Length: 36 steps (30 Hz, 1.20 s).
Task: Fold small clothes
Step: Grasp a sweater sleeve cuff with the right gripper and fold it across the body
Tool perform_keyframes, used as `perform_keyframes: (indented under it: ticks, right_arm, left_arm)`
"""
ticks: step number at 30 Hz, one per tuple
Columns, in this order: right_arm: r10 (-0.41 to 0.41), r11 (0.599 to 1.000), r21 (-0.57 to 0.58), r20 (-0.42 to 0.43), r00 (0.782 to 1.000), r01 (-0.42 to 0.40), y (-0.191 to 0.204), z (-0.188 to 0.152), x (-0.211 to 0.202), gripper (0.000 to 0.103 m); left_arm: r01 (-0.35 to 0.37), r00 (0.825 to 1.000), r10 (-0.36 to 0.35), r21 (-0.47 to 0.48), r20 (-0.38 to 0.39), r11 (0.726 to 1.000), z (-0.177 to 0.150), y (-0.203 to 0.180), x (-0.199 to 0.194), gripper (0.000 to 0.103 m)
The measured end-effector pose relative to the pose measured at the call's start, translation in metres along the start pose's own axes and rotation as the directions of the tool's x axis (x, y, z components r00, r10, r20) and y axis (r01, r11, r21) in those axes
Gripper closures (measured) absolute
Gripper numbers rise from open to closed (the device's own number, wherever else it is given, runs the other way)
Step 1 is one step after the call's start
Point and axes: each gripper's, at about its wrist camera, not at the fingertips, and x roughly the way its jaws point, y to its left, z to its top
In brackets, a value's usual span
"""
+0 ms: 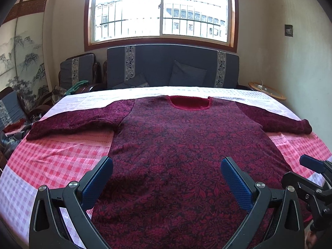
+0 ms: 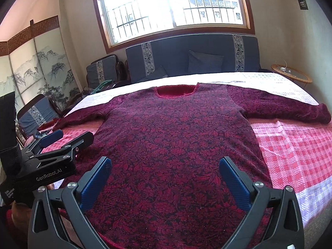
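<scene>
A dark red patterned sweater point(image 1: 176, 145) lies flat on the checked cloth, neck toward the window, both sleeves spread out sideways; it also shows in the right wrist view point(image 2: 176, 141). My left gripper point(image 1: 167, 161) is open and empty, held over the sweater's lower body near the hem. My right gripper point(image 2: 165, 161) is open and empty, also over the lower body. The right gripper shows at the right edge of the left wrist view point(image 1: 315, 172). The left gripper shows at the left of the right wrist view point(image 2: 62, 139).
The pink and white checked cloth point(image 1: 51, 159) covers the table. A blue sofa point(image 1: 172, 66) with cushions stands behind under the window. A chair point(image 1: 76, 72) and a painted screen point(image 1: 20, 62) stand at the left. A round side table point(image 2: 292, 72) is at the far right.
</scene>
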Motion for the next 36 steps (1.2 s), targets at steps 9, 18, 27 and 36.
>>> perform_keyframes:
  ticks: [9,18,27,36]
  right_arm:
    - [0.014,0.998,0.056,-0.037,0.999,-0.012,-0.028,0.019,0.03,0.0]
    - [0.002,0.996,0.09,-0.056,0.998,0.003,-0.066,0.033,0.048,0.0]
    - [-0.012,0.875,0.483,0.038,0.999,-0.008,-0.247,0.04,0.033,0.026]
    - [-0.28,0.633,0.755,0.014,0.96,0.174,-0.432,0.035,0.005,0.03]
  left_arm:
    - [-0.035,0.999,0.035,0.016,-0.012,0.999,0.015,-0.01,0.035,0.0]
    - [-0.069,0.997,0.07,0.027,-0.043,0.997,0.022,-0.014,0.072,0.0]
    - [-0.027,0.996,0.02,-0.081,-0.082,0.996,0.001,0.009,0.102,0.0]
    - [-0.01,0.995,0.0,-0.102,-0.097,0.995,-0.001,0.012,0.105,0.0]
